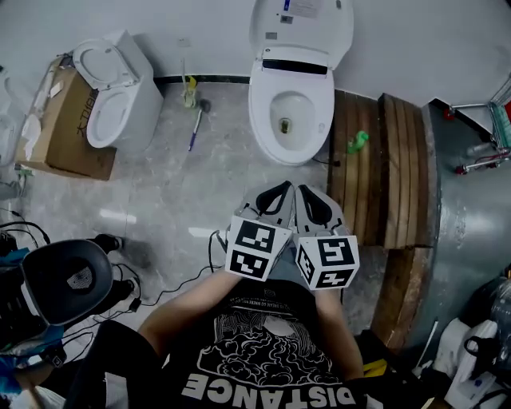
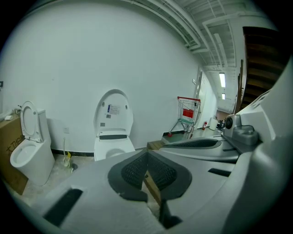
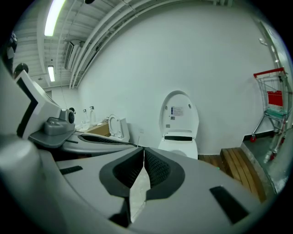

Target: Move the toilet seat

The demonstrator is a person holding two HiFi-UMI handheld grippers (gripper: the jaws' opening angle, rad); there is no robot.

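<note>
Toilet seat [image 1: 263, 112] lies at my twelve o'clock, by the wall [image 1: 415, 40]. I see the left hand-held gripper [image 1: 279, 189] and right hand-held gripper [image 1: 306, 192] side by side, both pressed together, pinching nothing.

txt | shirt [image 1: 267, 339]: "DISTANCE", big white caps, upside-down in head view; small line above it unreadable | sticker [image 1: 301, 8] on toilet lid [image 1: 327, 36]: print too small | cardboard box [image 1: 68, 128]: print illegible

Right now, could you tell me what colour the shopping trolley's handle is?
Red; the trolley's handle shows best in the right gripper view.
</note>
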